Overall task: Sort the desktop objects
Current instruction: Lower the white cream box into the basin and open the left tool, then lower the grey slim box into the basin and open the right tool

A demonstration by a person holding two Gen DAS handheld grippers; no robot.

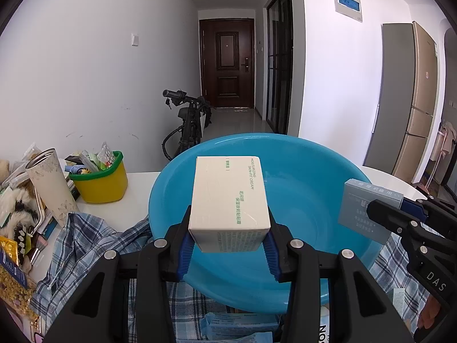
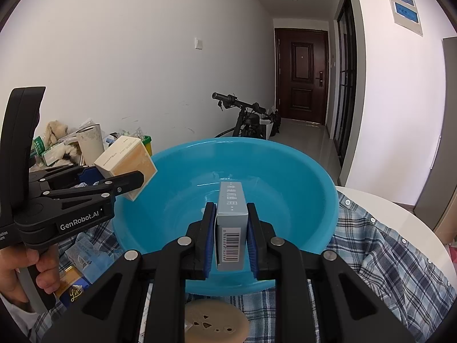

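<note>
My left gripper [image 1: 228,245] is shut on a cream-coloured skin cream box [image 1: 230,200] and holds it above the blue plastic basin [image 1: 300,154]. My right gripper [image 2: 230,243] is shut on a slim grey-blue box with a barcode [image 2: 230,220], also above the basin [image 2: 285,154]. The right gripper and its grey-blue box [image 1: 368,208] show at the right of the left wrist view. The left gripper and its cream box [image 2: 125,163] show at the left of the right wrist view, over the basin's left rim. The basin looks empty inside.
The basin sits on a plaid shirt [image 2: 385,243] on a white table [image 1: 134,191]. A yellow and green bin [image 1: 100,180] full of small items, a tall patterned tumbler [image 1: 51,183], a furry toy and packets crowd the left. A round tan lid [image 2: 217,320] lies under my right gripper.
</note>
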